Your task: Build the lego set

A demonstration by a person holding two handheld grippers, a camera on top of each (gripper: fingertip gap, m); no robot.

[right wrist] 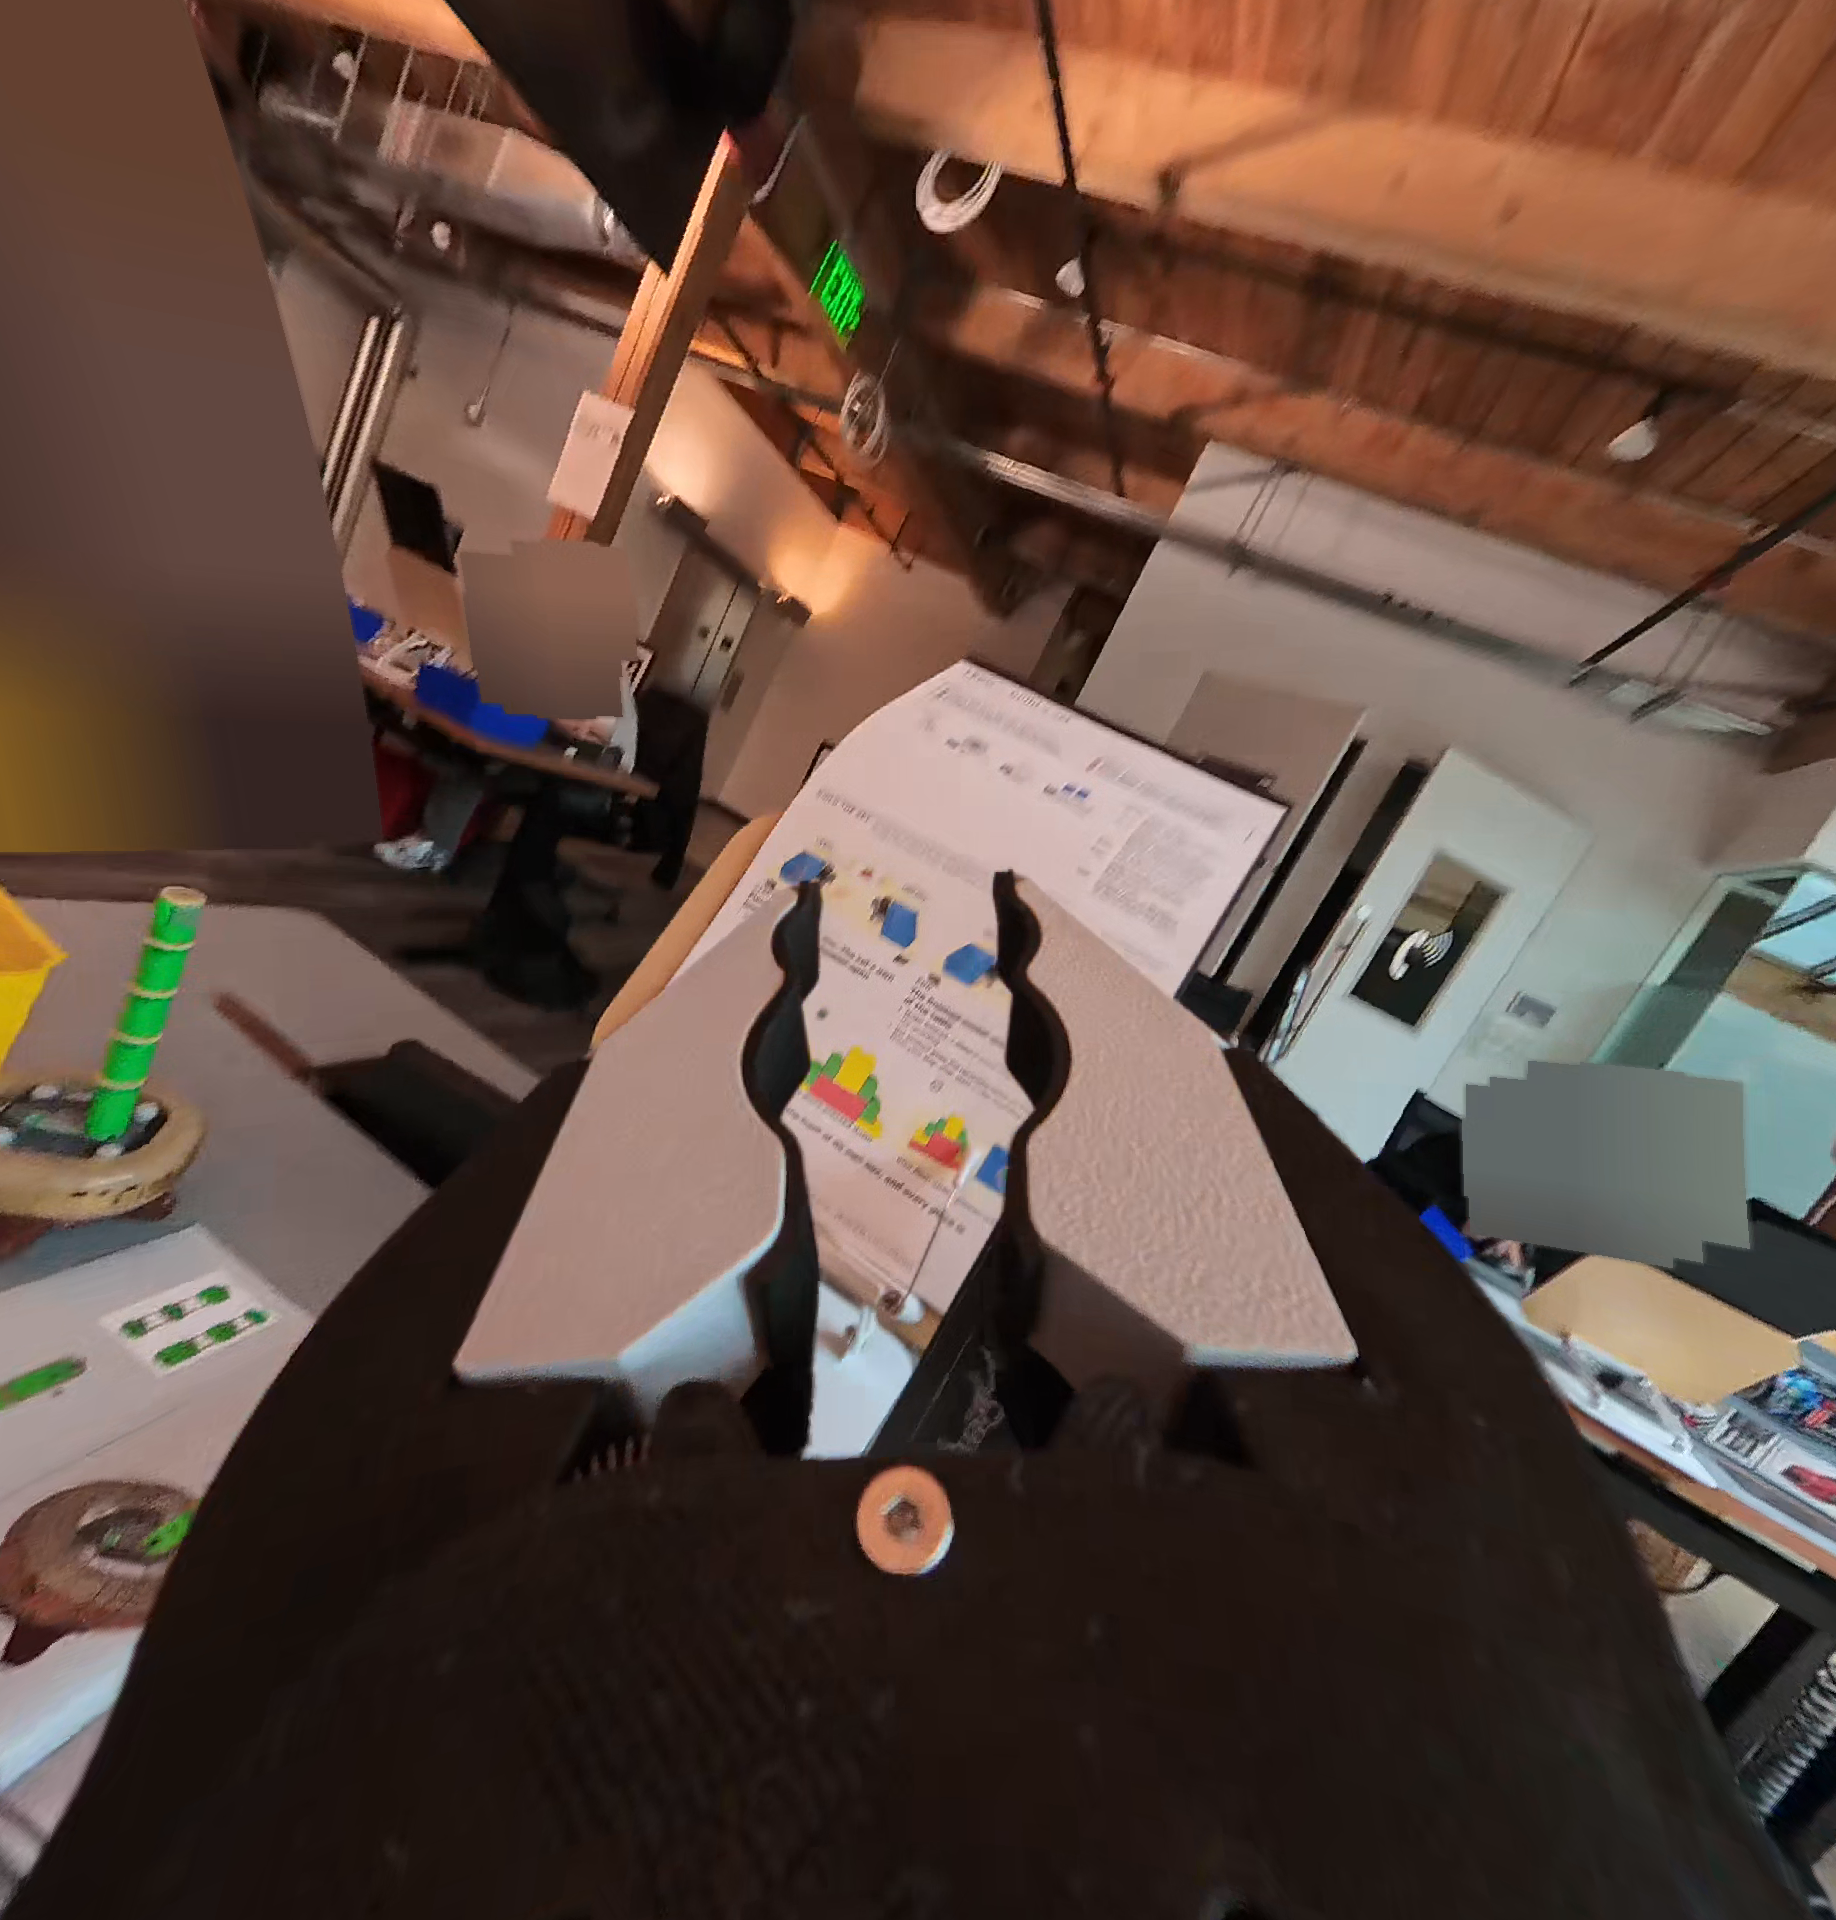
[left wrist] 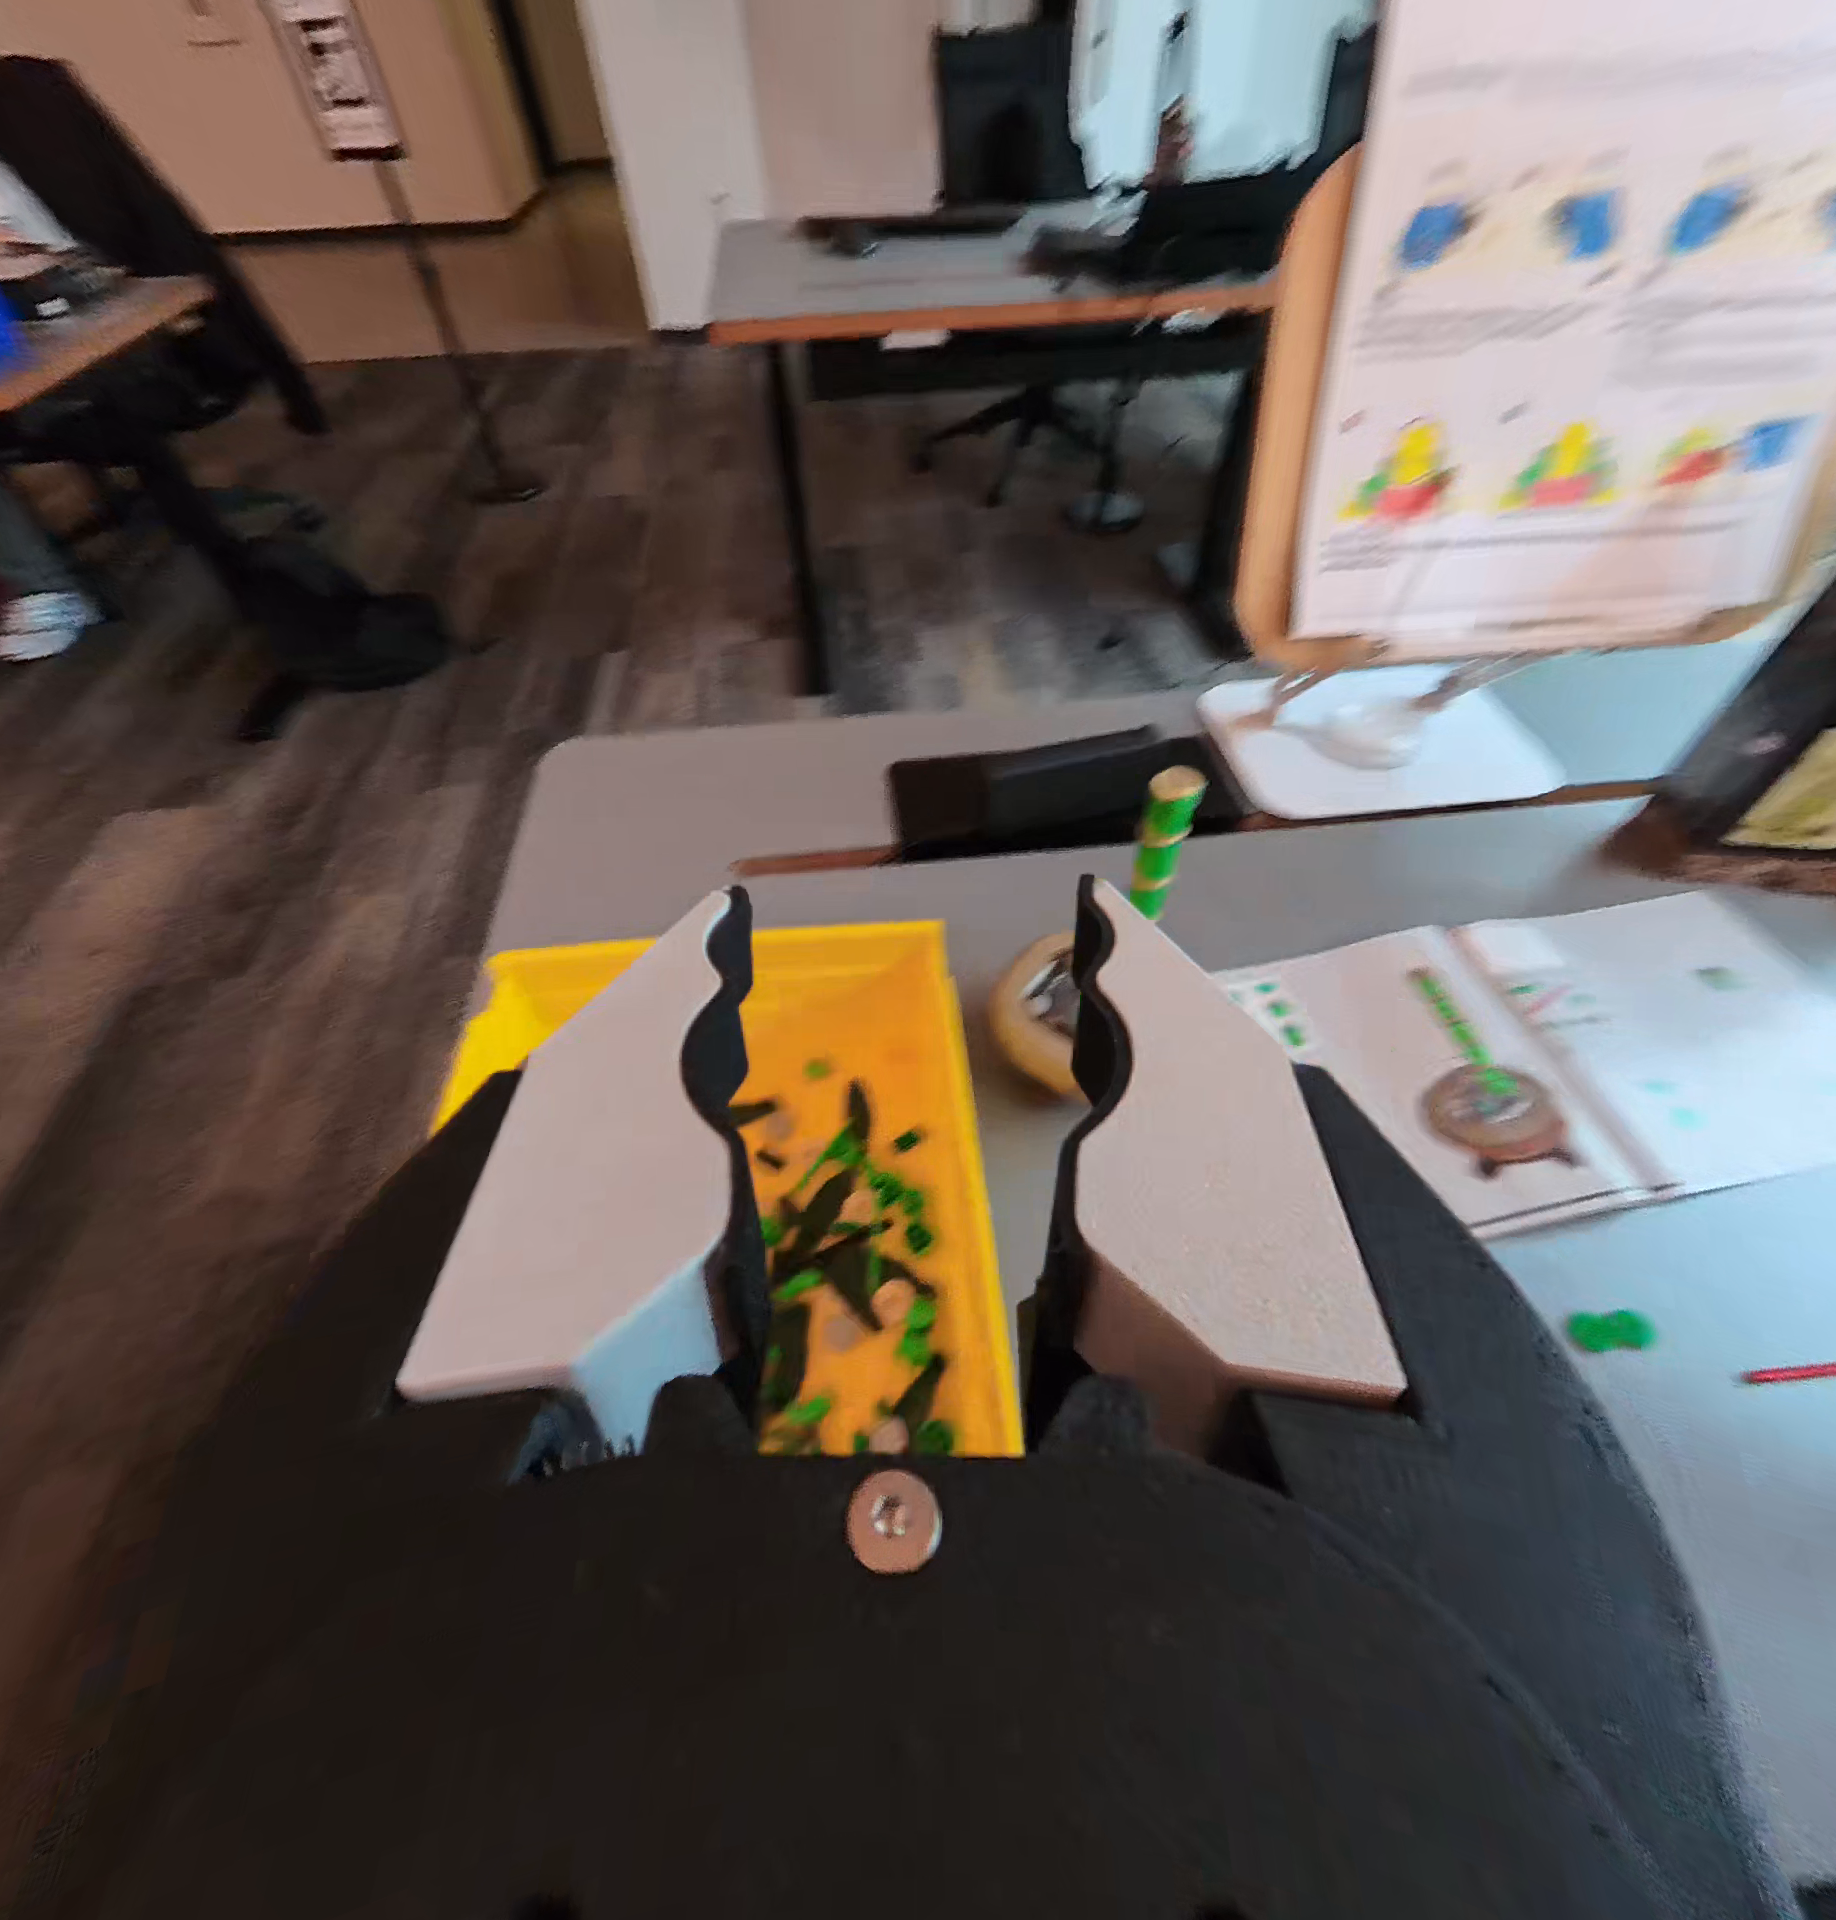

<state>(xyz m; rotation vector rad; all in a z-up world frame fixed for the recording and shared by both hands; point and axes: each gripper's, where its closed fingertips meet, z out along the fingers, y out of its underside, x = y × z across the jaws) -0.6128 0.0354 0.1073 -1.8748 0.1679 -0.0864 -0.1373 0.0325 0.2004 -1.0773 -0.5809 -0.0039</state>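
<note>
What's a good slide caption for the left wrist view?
Open left gripper poised above a yellow tray of green Lego pieces, green bamboo-stalk model standing nearby.

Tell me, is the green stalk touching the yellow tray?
Apart. In the right wrist view the green stalk stands in its round tan base, with bare grey table between it and the yellow tray.

Loose pieces (left wrist: 852, 1247) lie in the tray (left wrist: 924, 966), the potted stalk model (left wrist: 1039, 1023) just right, the booklet (left wrist: 1579, 1039) farther right.

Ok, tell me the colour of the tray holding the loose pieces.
Yellow tray, clearest in the left wrist view.
</note>
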